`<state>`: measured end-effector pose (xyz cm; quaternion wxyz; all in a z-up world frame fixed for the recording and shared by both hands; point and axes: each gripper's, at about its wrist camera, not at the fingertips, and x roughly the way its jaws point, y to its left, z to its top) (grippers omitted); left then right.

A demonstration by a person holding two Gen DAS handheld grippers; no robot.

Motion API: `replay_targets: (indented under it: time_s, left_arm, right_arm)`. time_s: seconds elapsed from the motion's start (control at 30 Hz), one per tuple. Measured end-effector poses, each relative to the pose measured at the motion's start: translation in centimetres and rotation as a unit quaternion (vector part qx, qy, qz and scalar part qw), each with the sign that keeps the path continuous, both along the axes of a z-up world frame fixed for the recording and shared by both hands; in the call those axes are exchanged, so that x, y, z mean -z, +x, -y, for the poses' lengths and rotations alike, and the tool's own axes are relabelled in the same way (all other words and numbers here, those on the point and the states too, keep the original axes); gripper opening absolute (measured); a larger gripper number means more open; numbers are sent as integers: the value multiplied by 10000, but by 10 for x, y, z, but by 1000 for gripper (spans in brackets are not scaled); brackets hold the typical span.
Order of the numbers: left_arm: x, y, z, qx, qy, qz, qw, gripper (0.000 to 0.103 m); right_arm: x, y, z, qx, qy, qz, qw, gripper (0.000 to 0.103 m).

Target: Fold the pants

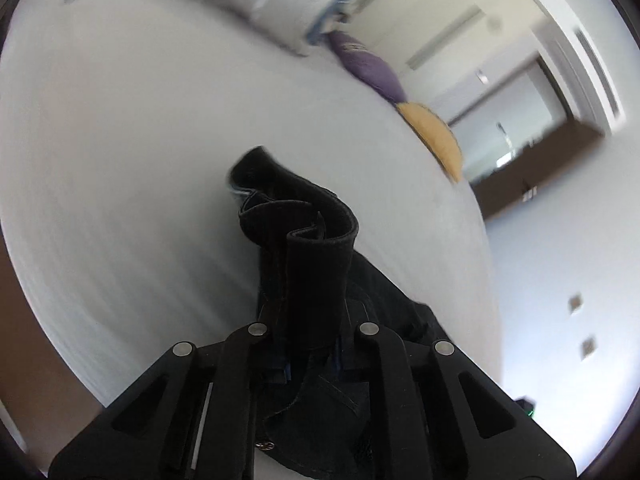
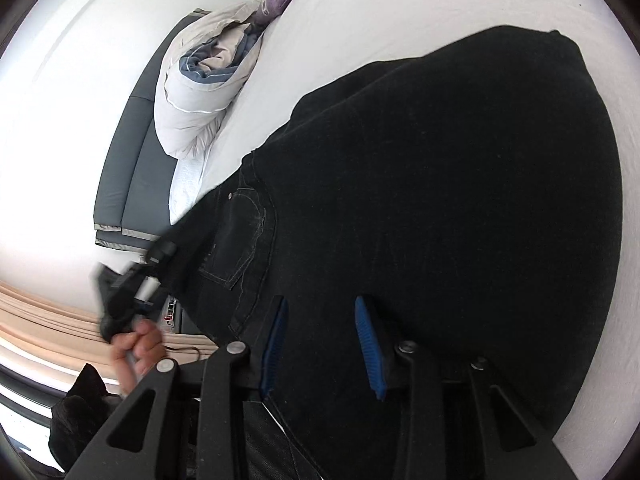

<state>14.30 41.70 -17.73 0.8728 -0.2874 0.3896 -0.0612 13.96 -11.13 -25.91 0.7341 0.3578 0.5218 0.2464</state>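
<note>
Black pants (image 2: 460, 184) lie spread over a white bed (image 2: 400, 8), back pocket showing at the left. My right gripper (image 2: 322, 340) is above the waist end; its blue pads (image 2: 276, 340) stand apart with black cloth between and under them. In the left wrist view my left gripper (image 1: 312, 352) is shut on a bunched fold of the pants (image 1: 304, 248), which stands up in front of the fingers over the white bed (image 1: 140, 160). The left gripper and the hand holding it also show in the right wrist view (image 2: 128, 296).
A rolled grey-white duvet (image 2: 200, 92) lies at the bed's head beside a dark headboard (image 2: 128, 168). A purple pillow (image 1: 368, 64) and an orange pillow (image 1: 436, 140) lie at the bed's edge. Beyond are walls and a brown doorway (image 1: 536, 160).
</note>
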Motion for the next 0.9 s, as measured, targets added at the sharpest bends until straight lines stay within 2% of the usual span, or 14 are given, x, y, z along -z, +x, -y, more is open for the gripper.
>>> replay_targets:
  time_s: [0.03, 0.1, 0.17, 0.2, 0.27, 0.37, 0.4, 0.57, 0.7, 0.77, 0.8, 0.9]
  left_arm:
    - [-20, -3, 37, 430, 591, 267, 9970, 11]
    - [-41, -15, 104, 1229, 1370, 671, 9806, 11]
    - [-41, -35, 172, 2047, 2078, 996, 9513, 11]
    - [-33, -48, 205, 2439, 2402, 1109, 9330, 11]
    - [-16, -64, 243, 2895, 2610, 1080, 9145, 11]
    - [5, -84, 281, 3162, 3075, 1086, 8909, 11]
    - [11, -88, 290, 3219, 3200, 1054, 8848, 11]
    - [22, -105, 299, 3147, 3418, 1021, 8796, 11]
    - [28, -112, 314, 3215, 3841, 1176, 8575, 11]
    - [32, -118, 318, 3232, 3973, 1236, 8499, 11]
    - [34, -117, 320, 3237, 4022, 1249, 8473, 11]
    - [37, -120, 327, 3261, 4252, 1346, 8336, 11]
  right_arm:
    - [0, -1, 1, 21, 75, 18, 10000, 43]
    - [-2, -2, 5, 115, 295, -2, 9995, 51]
    - [-5, -3, 13, 251, 658, 12, 9975, 70]
    - [-9, -5, 19, 338, 832, 53, 9959, 74]
    - [-17, -7, 30, 477, 1069, 143, 9930, 83]
    - [-24, -10, 49, 645, 1159, 193, 9910, 85]
    - [-25, -12, 55, 726, 1207, 204, 9898, 86]
    - [-19, -19, 74, 1004, 1466, 85, 9841, 88]
    - [-20, -15, 67, 884, 1380, 35, 9865, 88]
    - [-24, -10, 59, 757, 1061, 33, 9915, 87]
    - [-24, -6, 55, 700, 889, -9, 9936, 85]
    - [-26, 4, 42, 505, 536, -41, 9973, 61]
